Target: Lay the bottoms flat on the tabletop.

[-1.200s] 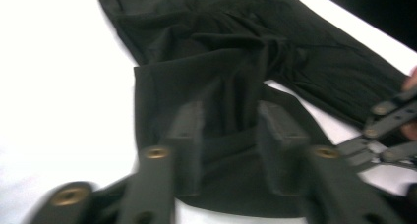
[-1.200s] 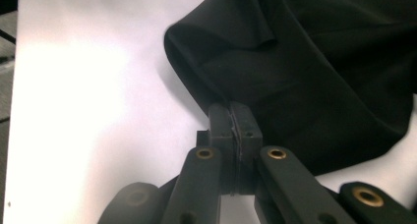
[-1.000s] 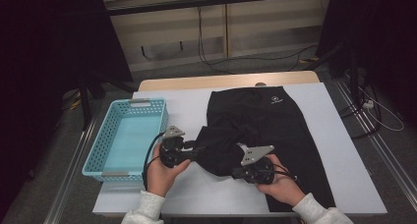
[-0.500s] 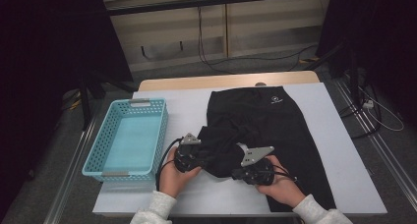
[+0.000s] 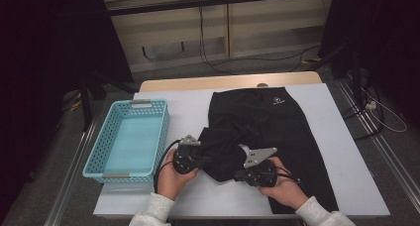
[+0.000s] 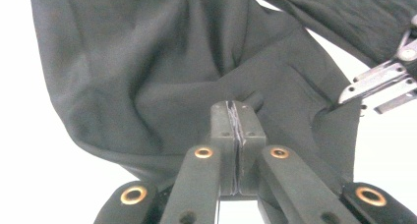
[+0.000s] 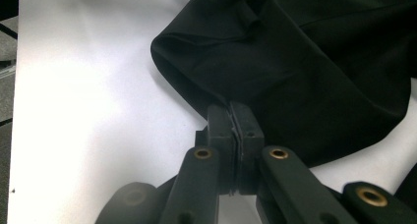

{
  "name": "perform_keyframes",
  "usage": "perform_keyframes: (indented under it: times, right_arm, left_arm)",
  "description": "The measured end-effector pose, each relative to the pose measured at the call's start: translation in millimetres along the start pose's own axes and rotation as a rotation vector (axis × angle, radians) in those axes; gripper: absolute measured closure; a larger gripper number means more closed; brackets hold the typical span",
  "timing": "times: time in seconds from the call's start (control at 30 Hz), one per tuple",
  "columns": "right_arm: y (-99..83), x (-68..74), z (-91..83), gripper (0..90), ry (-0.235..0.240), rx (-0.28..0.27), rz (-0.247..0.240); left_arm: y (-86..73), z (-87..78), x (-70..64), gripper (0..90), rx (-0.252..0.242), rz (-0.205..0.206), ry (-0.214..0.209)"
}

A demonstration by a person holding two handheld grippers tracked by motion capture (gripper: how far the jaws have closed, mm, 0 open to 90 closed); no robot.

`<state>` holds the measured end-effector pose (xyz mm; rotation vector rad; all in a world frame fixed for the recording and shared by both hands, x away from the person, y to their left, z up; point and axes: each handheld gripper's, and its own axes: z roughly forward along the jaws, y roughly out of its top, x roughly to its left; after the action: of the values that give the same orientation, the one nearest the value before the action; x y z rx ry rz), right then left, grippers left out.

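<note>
While two grippers pinch one garment (image 5: 277,122).

A lab or test room — bare, functional. Loose cables (image 5: 218,62) trail across the floor (metal rails (image 5: 391,156) flank the table (image 5: 188,112)).

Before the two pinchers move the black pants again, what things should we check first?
1. Left gripper pinching the black pants: jaws closed with a thin fabric edge between them. Ok.
2. Right gripper pinching the pants: jaws closed at the hem fold. Ok.
3. Both grippers on the same pant leg: cannot tell, the cloth is bunched between them.
4. Blue basket ready: nothing lies inside it, beside the pants. Ok.
5. Rest of the pants flat on the table: the waist end lies flat. Ok.
</note>
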<state>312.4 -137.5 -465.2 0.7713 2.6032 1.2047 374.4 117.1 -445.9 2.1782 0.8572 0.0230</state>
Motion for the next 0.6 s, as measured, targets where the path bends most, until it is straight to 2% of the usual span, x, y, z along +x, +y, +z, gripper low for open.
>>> perform_keyframes:
  times: [0.2, 0.43, 0.6]
  right_arm:
    - [-0.4, -1.2, -1.1, 88.9, -0.005, 0.0, 0.006]
    - [-1.0, -1.6, -0.8, 88.9, -0.011, 0.002, 0.004]
    - [0.1, -0.1, 0.8, 88.7, -0.026, -0.003, 0.001]
  left_arm:
    - [-3.2, -12.8, 2.8, 89.0, -0.015, -0.021, 0.0]
    - [-16.7, -32.3, 2.9, 88.5, -0.042, -0.043, 0.027]
    - [-22.4, -34.8, 2.7, 85.3, -0.034, -0.059, 0.032]
